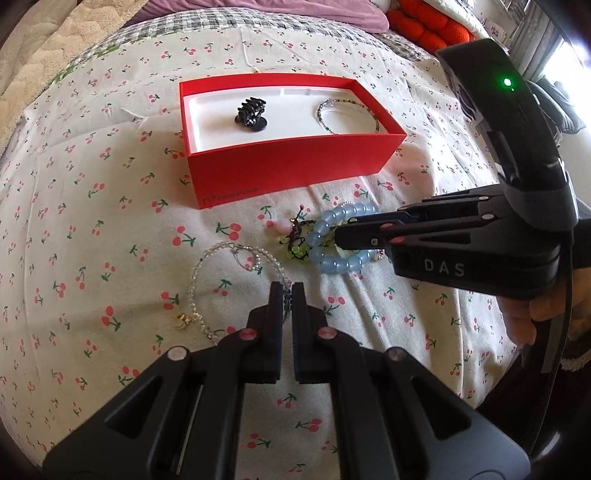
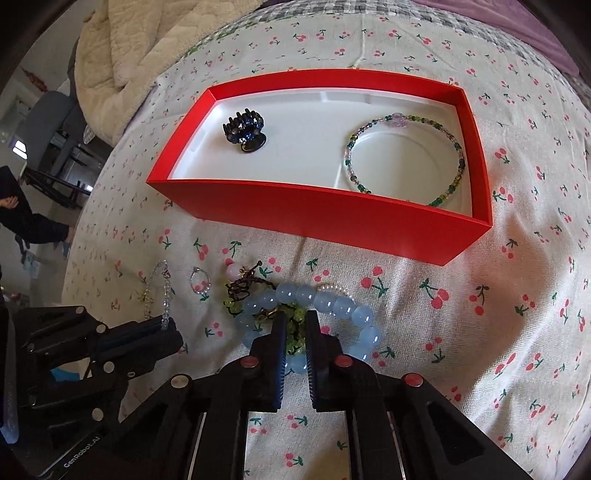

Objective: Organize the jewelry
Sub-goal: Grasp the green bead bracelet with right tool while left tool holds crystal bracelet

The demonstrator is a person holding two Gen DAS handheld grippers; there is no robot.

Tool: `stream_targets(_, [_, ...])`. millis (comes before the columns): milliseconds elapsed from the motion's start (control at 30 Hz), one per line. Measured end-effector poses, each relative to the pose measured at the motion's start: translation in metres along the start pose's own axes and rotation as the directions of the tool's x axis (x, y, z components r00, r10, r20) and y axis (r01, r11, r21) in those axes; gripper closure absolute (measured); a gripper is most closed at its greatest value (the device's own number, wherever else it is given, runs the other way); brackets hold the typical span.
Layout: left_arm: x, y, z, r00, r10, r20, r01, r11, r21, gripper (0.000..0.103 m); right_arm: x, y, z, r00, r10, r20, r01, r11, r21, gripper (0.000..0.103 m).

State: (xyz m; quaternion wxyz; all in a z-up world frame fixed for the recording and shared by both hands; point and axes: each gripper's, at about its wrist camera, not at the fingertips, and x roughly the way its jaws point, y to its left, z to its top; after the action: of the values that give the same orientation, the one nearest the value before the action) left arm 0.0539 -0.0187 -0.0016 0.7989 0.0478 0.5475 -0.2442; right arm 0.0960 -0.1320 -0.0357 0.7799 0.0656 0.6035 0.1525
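Observation:
A red box (image 1: 291,162) (image 2: 325,221) with a white liner holds a black hair claw (image 1: 252,112) (image 2: 244,130) and a green beaded bracelet (image 1: 347,114) (image 2: 406,158). On the cherry-print cloth in front lie a blue bead bracelet (image 1: 332,243) (image 2: 325,299), a green and brown tangle (image 1: 297,240) (image 2: 255,291) and a clear crystal bracelet (image 1: 207,280) (image 2: 166,299). My left gripper (image 1: 287,291) (image 2: 166,325) is shut on the crystal bracelet. My right gripper (image 2: 295,325) (image 1: 338,236) is closed on the green strand inside the blue bracelet's ring.
A cream blanket (image 2: 122,55) and a purple pillow (image 1: 295,11) lie at the bed's far edge, with red cushions (image 1: 428,26) at the back right. A small ring of beads (image 2: 199,282) lies left of the tangle.

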Motion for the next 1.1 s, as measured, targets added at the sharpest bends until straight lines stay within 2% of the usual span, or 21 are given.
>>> stream_targets(400, [-0.018,0.003,0.002,0.999,-0.006,0.04,0.007,1.0,-0.016,0.098,-0.054,0.006,-0.007,0.992,0.08,0.098,-0.081,0.997,0.007,0.094])
stream_targets(800, [-0.032,0.0,0.007,0.997,-0.023,0.075,0.025,1.0,-0.016,0.098,-0.097,0.004,-0.013,0.974,0.122,0.193,-0.126,0.992,0.009,0.094])
stream_targets(1100, [-0.042,-0.001,0.019,0.993,-0.035,0.112,0.038,0.999,-0.021,0.098,-0.121,-0.004,-0.008,0.958,0.123,0.259,-0.136,0.99,0.031,0.094])
